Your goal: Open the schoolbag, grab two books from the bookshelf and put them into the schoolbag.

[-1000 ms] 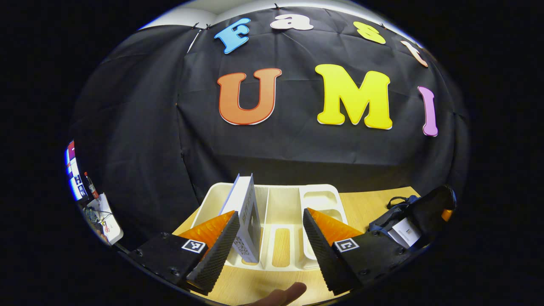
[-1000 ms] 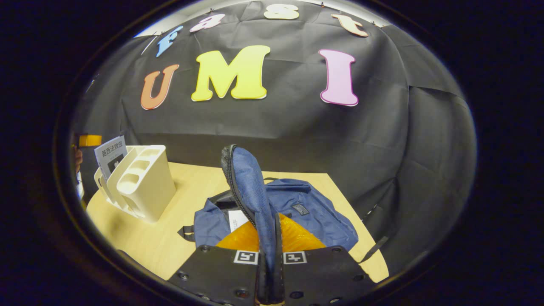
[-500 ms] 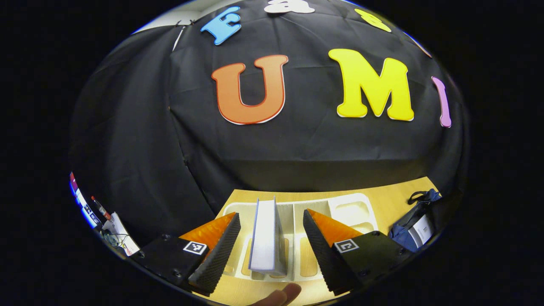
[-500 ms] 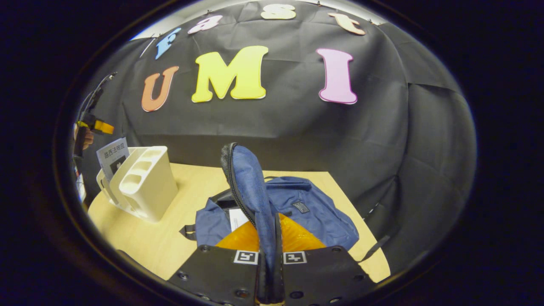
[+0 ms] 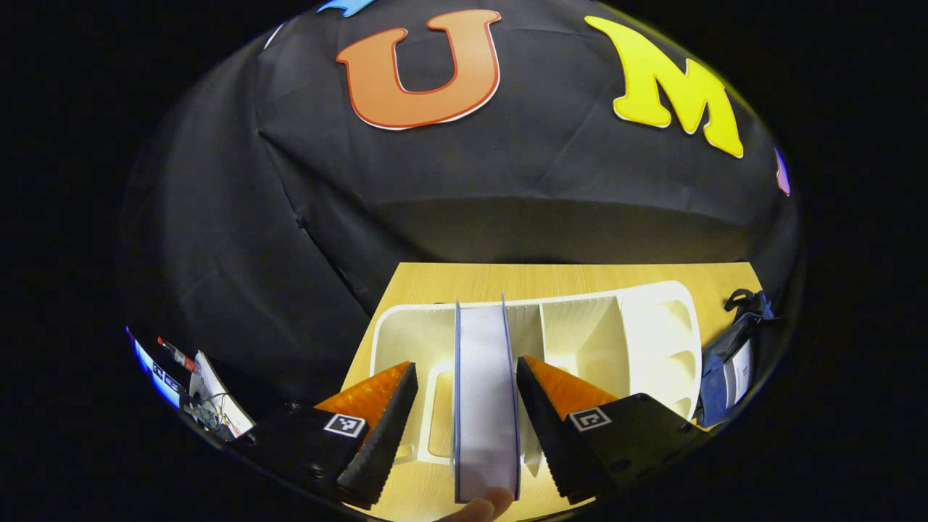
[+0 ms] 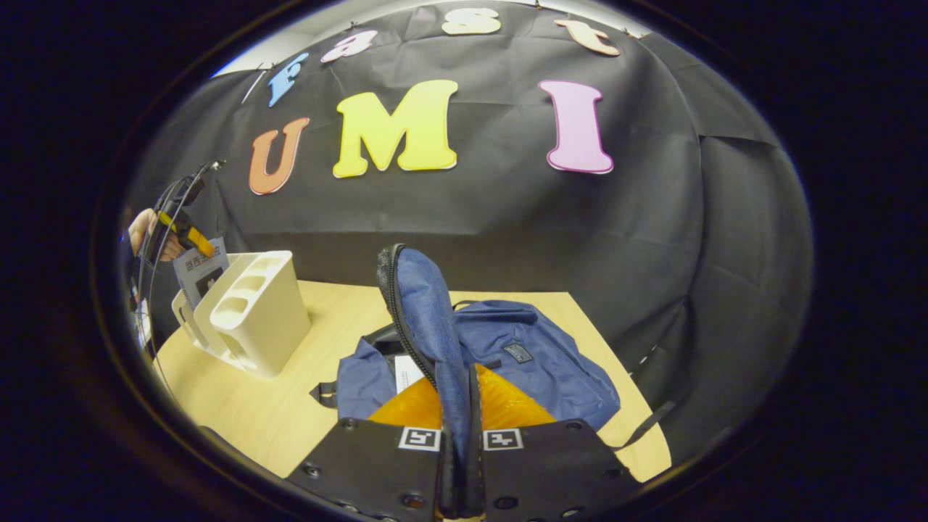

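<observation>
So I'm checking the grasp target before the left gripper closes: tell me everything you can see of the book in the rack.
The book stands upright in the cream plastic rack, page block white, covers thin and bluish at the edges. It sits in a slot left of the rack's middle, edge toward the camera. The left gripper straddles it, fingers open on either side, not visibly pressing. From the right gripper view its pale printed cover rises above the rack.

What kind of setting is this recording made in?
Probably a staged recording booth, not a real home: black cloth walls a light wooden table, which carries a cream bookshelf and a blue schoolbag. Cables and gear sit beside the table.
</observation>
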Motion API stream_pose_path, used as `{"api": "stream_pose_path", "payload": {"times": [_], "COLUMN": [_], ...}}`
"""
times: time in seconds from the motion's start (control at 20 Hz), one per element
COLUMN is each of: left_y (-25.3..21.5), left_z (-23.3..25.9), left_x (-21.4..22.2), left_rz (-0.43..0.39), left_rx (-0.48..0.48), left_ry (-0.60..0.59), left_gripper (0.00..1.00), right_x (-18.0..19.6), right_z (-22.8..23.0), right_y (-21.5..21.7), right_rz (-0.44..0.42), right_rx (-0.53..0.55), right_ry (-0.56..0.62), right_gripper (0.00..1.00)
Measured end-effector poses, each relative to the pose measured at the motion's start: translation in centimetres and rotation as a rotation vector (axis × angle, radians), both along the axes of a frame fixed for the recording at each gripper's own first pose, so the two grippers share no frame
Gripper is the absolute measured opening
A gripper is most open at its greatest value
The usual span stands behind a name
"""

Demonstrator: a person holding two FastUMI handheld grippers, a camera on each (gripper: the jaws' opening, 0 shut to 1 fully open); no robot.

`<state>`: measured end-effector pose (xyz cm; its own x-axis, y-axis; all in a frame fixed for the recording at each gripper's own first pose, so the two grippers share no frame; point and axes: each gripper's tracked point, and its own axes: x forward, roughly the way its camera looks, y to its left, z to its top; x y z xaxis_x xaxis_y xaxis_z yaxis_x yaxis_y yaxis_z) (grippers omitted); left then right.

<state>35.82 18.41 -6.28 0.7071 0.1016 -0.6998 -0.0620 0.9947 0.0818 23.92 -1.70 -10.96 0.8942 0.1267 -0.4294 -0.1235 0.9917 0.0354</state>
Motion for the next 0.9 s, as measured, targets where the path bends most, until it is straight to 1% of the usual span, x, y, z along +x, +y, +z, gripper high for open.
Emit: {"api": "stream_pose_path", "payload": {"times": [0.1, 0.25, 0.3, 0.4, 0.55, 0.6, 0.75, 0.9], "left_y": [0.5, 0.5, 0.2, -0.6, -2.9, -3.0, -3.4, -3.2], "left_z": [-0.7, -1.4, -1.6, -1.8, -1.5, -1.5, -1.3, -0.4], "left_x": [-0.3, -0.4, -0.3, -0.4, -0.9, -1.2, -2.2, -3.4], "left_rz": [0.002, 0.006, 0.0, -0.009, -0.038, -0.035, -0.027, -0.02], "left_rx": [0.031, 0.045, 0.03, -0.004, -0.086, -0.092, -0.112, -0.126], "left_ry": [0.033, 0.077, 0.082, 0.081, 0.087, 0.09, 0.104, 0.085], "left_gripper": [0.84, 0.8, 0.71, 0.59, 0.51, 0.45, 0.43, 0.4], "right_x": [0.0, -0.1, -0.1, -0.2, -0.4, -0.5, -0.5, -0.7], "right_z": [-0.3, -0.7, -0.9, -1.0, -1.0, -1.0, -1.0, -1.2], "right_y": [-0.3, -0.5, -0.6, -0.7, -0.6, -0.7, -0.7, -0.7], "right_rz": [0.001, 0.0, 0.001, -0.001, 0.0, -0.001, -0.003, -0.005], "right_rx": [0.019, 0.042, 0.047, 0.049, 0.049, 0.049, 0.053, 0.055], "right_ry": [0.001, 0.009, 0.011, 0.013, 0.016, 0.017, 0.022, 0.025], "right_gripper": [0.07, 0.07, 0.07, 0.07, 0.07, 0.07, 0.07, 0.07]}}
